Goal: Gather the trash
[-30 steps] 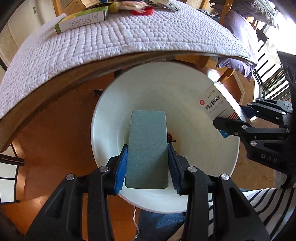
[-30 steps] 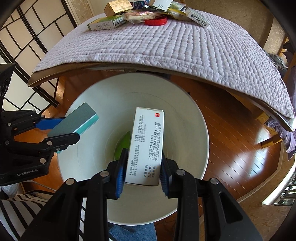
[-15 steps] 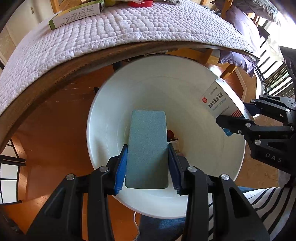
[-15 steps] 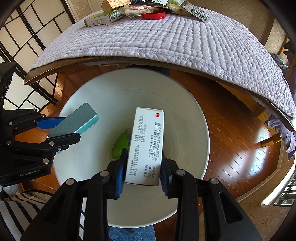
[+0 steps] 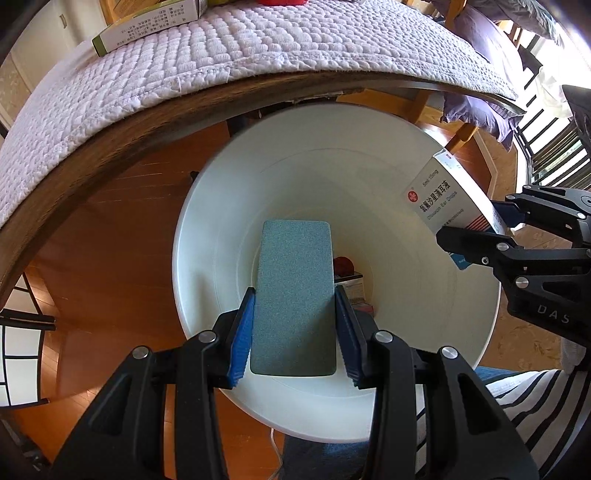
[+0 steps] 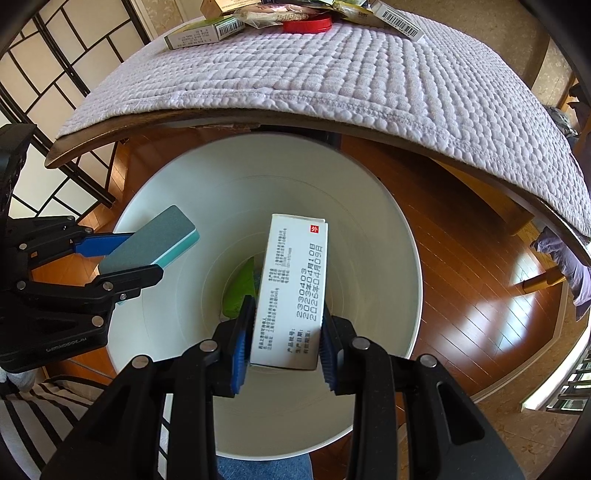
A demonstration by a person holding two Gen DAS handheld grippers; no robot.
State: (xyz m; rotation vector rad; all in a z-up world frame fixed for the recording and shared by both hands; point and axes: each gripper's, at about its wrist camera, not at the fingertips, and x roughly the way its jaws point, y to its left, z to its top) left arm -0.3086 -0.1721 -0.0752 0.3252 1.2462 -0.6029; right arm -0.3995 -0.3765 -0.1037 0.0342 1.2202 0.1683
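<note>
Above the white bin [image 6: 369,229] standing below the table's near edge [image 6: 236,122], I should release both pieces squarely over its mouth. My left gripper [image 5: 293,325] clamps the green sanding block [image 5: 293,295]; my right gripper [image 6: 282,338] clamps the medicine box [image 6: 291,291]. More boxes [image 6: 203,33] wait at the table's far edge.

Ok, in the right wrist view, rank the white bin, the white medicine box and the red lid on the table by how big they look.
1. white bin
2. white medicine box, though nearness to the camera enlarges it
3. red lid, far off on the table
</note>
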